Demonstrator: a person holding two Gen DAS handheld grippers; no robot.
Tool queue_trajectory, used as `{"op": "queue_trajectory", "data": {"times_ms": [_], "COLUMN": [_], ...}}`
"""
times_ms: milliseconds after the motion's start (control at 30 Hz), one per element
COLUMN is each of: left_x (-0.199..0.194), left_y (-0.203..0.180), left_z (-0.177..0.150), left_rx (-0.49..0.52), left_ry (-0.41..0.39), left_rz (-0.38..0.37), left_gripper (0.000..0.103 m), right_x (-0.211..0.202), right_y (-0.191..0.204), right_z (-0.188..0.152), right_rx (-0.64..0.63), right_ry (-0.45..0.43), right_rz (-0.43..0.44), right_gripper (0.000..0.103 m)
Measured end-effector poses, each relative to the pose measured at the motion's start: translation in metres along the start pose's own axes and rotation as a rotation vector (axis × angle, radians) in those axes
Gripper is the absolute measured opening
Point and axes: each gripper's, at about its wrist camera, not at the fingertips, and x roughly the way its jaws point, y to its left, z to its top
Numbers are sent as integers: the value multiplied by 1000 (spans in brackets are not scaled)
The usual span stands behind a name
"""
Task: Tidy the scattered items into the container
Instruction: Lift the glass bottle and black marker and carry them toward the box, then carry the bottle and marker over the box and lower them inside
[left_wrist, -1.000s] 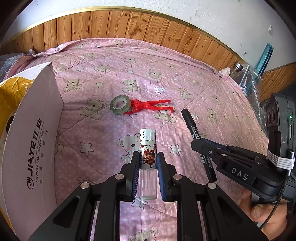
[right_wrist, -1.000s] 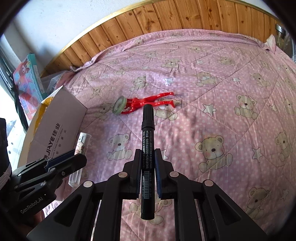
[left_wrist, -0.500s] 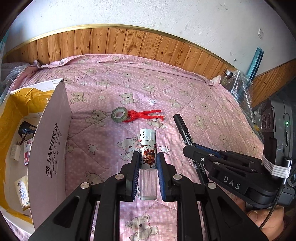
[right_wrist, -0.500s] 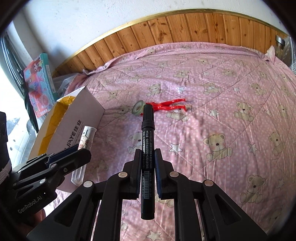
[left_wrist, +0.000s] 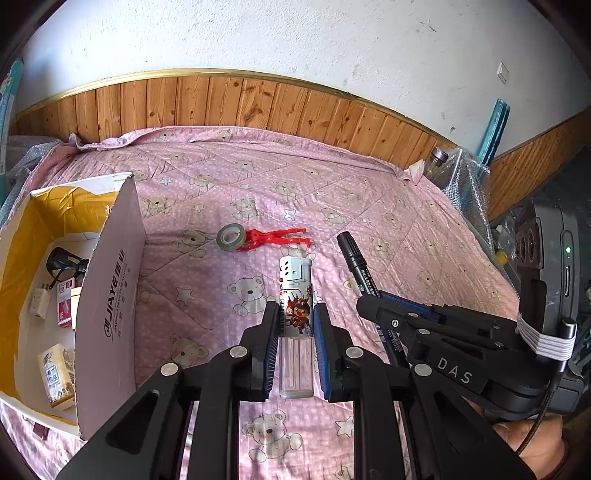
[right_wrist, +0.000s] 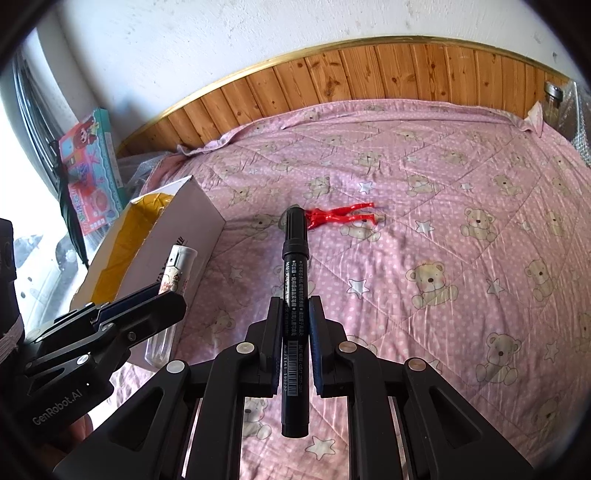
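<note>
- Left wrist view: the left gripper (left_wrist: 295, 332) has its fingers clamped on a lighter (left_wrist: 295, 314), metal cap pointing forward, clear fuel body back between the pads. It is held above the pink bedspread (left_wrist: 369, 206), off the surface.
- The right gripper (right_wrist: 293, 325) has its fingers closed on a black marker (right_wrist: 294, 295), which runs lengthwise between the pads with its cap end forward, also carried in the air.
- The cardboard box (left_wrist: 110, 295), the container, sits on the bed to the left of both grippers. It is open at the top, with a tall white flap on its near side, and small packets and a dark object already lie inside.
- A roll of tape (left_wrist: 231, 237) and a red toy figure (left_wrist: 275, 238) lie touching each other on the bedspread, well apart from the box.
- The step in hand looks like the carry: both items are grasped and lifted, neither yet over the box.
- The next move calls for swinging each gripper left, clearing the raised flap, and opening the fingers only once the item is over the box interior. The lighter is nearer the box, so it would likely go in first.
</note>
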Motion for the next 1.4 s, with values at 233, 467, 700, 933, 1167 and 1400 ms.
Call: {"op": "queue_trajectory", "data": {"times_ms": [233,467,700,933,1167,1400], "left_x": [-13,-26,-41,-61,-77,-93], "left_y": [-5,-5,2,17,39,61], "left_z": [-9,-19,-26,-25,-25,-23], "left_rx": [4,-6,-21,-45,-85,-119], "left_ry": [-15,-29,-49,-88,-117,-150], "left_rz": [-3,-7,-9,-4,8,13], "left_gripper": [19,19,19,19,19,19], "right_x": [-14,-26,-34,-39,-38,-35], "right_y": [6,18,33,54,82,114], "right_z": [-11,-21,-29,-28,-20,-13], "right_rx": [-4,-20,-39,-71,-122,-179], "right_ry": [-16,-27,-31,-39,-40,-41], "right_rz": [12,24,40,58,77,95], "right_gripper": [14,14,14,14,14,14]}}
